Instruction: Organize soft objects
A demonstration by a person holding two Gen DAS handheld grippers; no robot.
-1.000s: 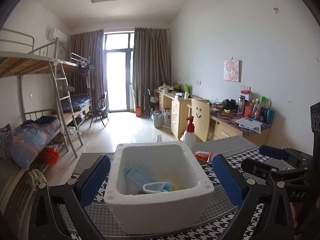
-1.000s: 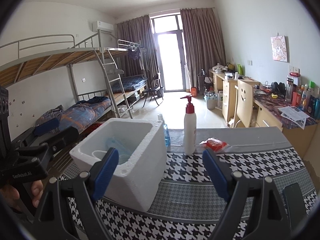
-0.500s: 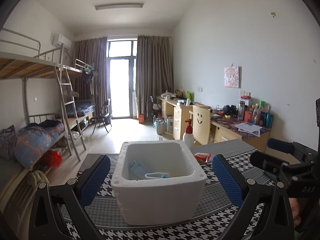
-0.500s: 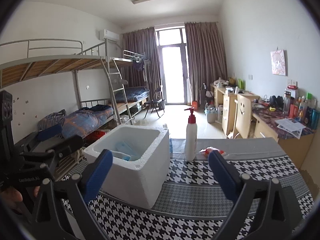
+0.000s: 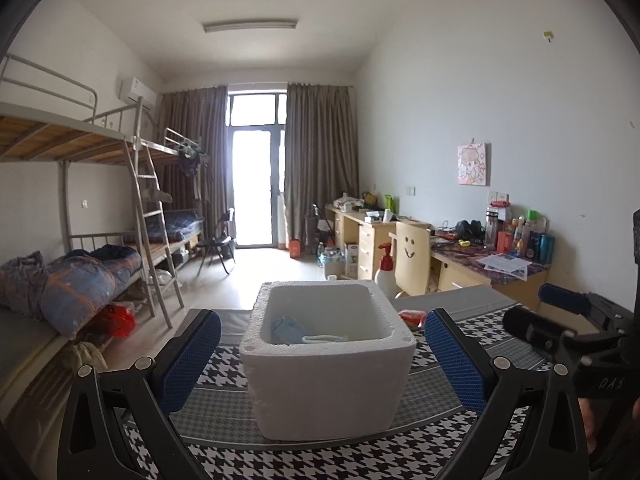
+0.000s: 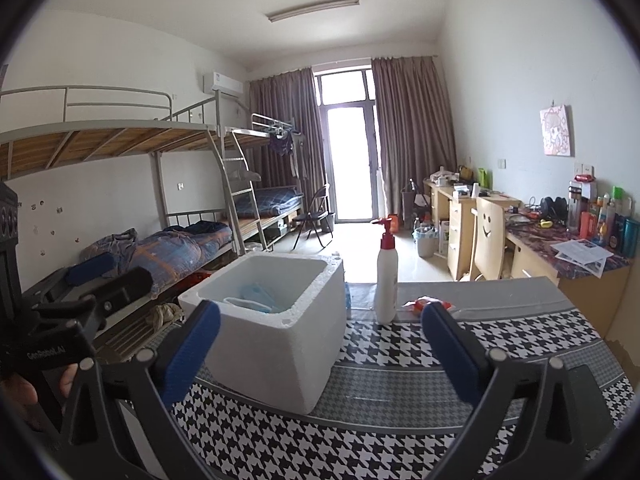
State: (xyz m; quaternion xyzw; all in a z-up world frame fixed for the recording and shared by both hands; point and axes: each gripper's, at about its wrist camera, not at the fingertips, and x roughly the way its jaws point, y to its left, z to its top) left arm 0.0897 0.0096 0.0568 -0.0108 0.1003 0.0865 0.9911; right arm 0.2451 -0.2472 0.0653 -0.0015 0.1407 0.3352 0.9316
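A white foam box point(image 5: 328, 392) stands on the houndstooth tablecloth point(image 5: 440, 452). Blue face masks point(image 5: 288, 330) lie inside it. My left gripper point(image 5: 320, 318) is open and empty, a short way in front of the box. In the right wrist view the foam box point(image 6: 276, 356) sits left of centre with the masks point(image 6: 256, 294) in it. My right gripper point(image 6: 320, 309) has nothing between its fingers, and its jaws are opening, pointing past the box's right side. A red soft packet point(image 6: 430, 304) lies behind the box by the pump bottle point(image 6: 387, 280).
The table's far edge runs just behind the bottle. Bunk beds point(image 6: 180, 240) line the left wall, desks and a chair point(image 6: 488, 236) the right. The other gripper's body point(image 5: 560, 320) reaches in from the right of the left wrist view.
Both grippers have drawn back from the foam box, which looks smaller and farther off. The right gripper's jaws stand wider than before.
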